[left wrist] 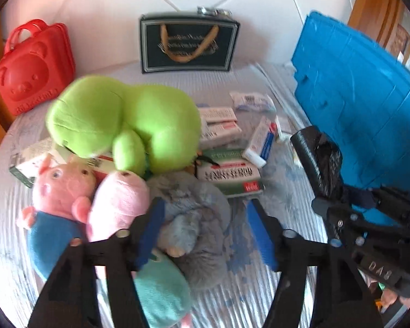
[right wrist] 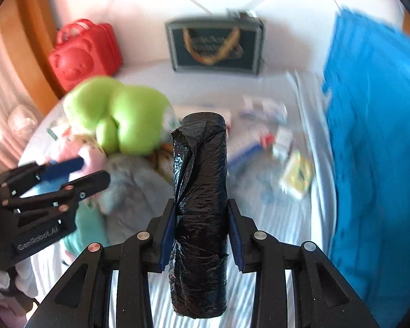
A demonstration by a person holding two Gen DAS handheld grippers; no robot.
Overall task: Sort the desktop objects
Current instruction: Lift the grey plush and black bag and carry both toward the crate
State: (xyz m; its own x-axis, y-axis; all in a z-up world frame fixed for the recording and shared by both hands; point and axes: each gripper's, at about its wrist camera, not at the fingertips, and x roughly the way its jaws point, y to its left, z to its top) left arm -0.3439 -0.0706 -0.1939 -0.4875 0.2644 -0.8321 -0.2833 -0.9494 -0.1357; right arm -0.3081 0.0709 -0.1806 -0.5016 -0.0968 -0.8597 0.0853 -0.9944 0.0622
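Right gripper point(right wrist: 202, 235) is clamped on a black bin-bag roll point(right wrist: 199, 213); left gripper point(left wrist: 205, 235), jaws apart, hovers over a grey plush point(left wrist: 194, 218) mid-table.

Ahead of the left gripper's point(left wrist: 205, 232) spread jaws, soft toys crowd the way: a grey plush point(left wrist: 199, 207) between the pads, pink pigs point(left wrist: 65, 191) to their left, and a green plush point(left wrist: 123, 120) beyond. Bare striped cloth point(left wrist: 246, 295) lies free under the right pad. A blue crate point(right wrist: 374, 150) walls off the right gripper's point(right wrist: 202, 235) right side; boxes point(left wrist: 229, 175) litter the cloth ahead.
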